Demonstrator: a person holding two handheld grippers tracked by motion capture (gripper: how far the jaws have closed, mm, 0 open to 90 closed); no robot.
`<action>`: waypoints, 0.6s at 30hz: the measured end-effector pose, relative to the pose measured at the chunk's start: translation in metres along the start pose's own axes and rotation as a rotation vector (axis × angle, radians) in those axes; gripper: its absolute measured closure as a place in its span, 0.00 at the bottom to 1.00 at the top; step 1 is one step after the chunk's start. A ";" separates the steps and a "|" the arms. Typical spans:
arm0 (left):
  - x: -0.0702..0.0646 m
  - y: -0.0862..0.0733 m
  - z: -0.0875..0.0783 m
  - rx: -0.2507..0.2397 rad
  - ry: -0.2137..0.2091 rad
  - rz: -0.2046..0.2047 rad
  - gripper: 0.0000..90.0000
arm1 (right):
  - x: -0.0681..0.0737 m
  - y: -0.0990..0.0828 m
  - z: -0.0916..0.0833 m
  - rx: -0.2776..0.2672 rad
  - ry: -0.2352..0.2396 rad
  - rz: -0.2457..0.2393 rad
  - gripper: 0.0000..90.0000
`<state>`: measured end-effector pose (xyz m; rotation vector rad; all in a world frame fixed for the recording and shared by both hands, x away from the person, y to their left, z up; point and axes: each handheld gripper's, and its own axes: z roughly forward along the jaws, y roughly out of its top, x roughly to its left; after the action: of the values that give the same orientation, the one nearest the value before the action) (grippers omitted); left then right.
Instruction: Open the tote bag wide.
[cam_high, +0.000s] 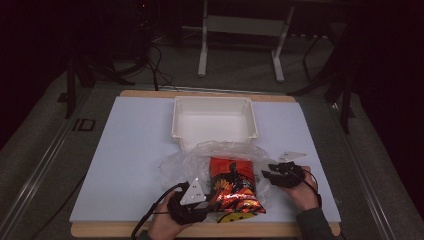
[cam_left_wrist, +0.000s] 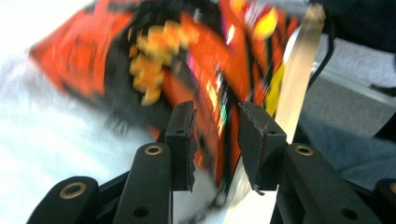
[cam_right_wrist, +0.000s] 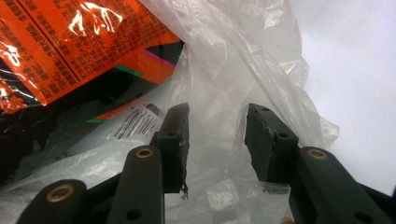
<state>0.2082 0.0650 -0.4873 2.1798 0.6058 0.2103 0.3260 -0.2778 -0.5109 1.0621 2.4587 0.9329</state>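
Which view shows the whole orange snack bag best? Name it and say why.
The high view: the orange snack bag lies there entire, on the clear plastic bag before the white bin. The left gripper view gives a blurred close-up of its front; the right gripper view shows its printed back beside the plastic.

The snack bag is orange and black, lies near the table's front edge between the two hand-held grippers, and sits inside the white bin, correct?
Not inside the bin. In the high view the snack bag lies on the table on clear plastic, in front of the white bin. The rest holds.
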 end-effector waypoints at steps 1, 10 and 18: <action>0.001 -0.005 0.000 0.008 -0.010 -0.008 0.73 | 0.000 0.000 0.000 0.000 0.000 0.001 0.66; 0.005 -0.030 0.008 0.097 0.032 -0.013 0.71 | 0.000 0.001 0.003 0.005 0.000 -0.003 0.66; 0.001 -0.018 0.009 0.041 0.108 0.026 0.66 | -0.001 0.001 0.002 0.003 0.000 0.002 0.65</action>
<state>0.2057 0.0688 -0.5073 2.2277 0.6468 0.3343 0.3279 -0.2774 -0.5116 1.0653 2.4603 0.9295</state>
